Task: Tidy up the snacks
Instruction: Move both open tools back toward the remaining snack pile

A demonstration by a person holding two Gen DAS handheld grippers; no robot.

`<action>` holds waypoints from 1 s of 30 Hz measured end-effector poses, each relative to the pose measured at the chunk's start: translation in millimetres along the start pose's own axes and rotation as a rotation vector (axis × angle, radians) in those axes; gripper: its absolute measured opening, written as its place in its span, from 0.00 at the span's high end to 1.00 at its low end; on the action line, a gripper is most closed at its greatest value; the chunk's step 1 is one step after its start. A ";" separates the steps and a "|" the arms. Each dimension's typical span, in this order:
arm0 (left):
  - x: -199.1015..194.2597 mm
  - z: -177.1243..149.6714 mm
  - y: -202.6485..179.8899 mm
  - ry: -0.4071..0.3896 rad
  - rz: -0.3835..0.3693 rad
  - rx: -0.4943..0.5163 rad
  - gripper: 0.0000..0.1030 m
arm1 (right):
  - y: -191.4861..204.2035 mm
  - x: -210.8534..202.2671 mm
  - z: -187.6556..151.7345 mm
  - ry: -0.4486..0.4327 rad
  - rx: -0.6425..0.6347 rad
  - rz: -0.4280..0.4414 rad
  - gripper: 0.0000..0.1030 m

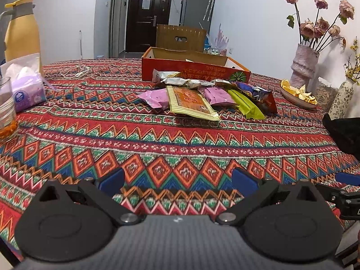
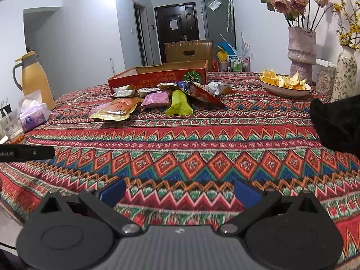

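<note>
A heap of snack packets lies mid-table in front of an open red cardboard box. Among them are a yellow-and-orange pouch, two pink packets, a green bar, a red-and-blue bag and silver packets. My left gripper stands open near the table's front edge, far short of the heap, nothing between its blue pads. My right gripper is open too, equally far back and empty.
A patterned cloth covers the table. At the left stand a yellow thermos, a tissue pack and a glass. At the right are a plate of orange slices, vases with dried roses and a black object.
</note>
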State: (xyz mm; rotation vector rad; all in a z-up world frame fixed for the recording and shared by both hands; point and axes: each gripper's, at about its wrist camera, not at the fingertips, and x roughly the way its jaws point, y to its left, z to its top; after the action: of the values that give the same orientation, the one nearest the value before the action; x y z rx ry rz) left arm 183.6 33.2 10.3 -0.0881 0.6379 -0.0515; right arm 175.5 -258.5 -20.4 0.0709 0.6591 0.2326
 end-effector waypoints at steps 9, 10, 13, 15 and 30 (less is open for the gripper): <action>37.0 30.0 1.0 0.008 -0.010 0.011 0.00 | -3.4 39.0 32.5 0.005 -0.012 -0.005 0.01; 41.0 33.8 2.6 0.004 -0.011 0.012 0.00 | -3.5 43.3 36.1 0.005 -0.012 -0.005 0.01; 52.1 43.5 7.6 -0.004 -0.005 0.018 0.00 | -3.1 55.6 45.0 0.006 -0.016 -0.003 0.01; 58.9 49.5 11.8 -0.008 0.002 0.020 0.00 | -2.5 63.6 51.1 0.009 -0.022 -0.001 0.02; 108.4 99.7 33.2 -0.030 -0.007 0.026 0.00 | 8.0 118.1 93.9 0.009 -0.034 0.022 0.02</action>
State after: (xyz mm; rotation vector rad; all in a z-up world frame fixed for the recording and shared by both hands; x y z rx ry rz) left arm 330.7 64.7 22.6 -0.0659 0.6067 -0.0647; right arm 322.0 -222.0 -15.8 0.0442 0.6629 0.2655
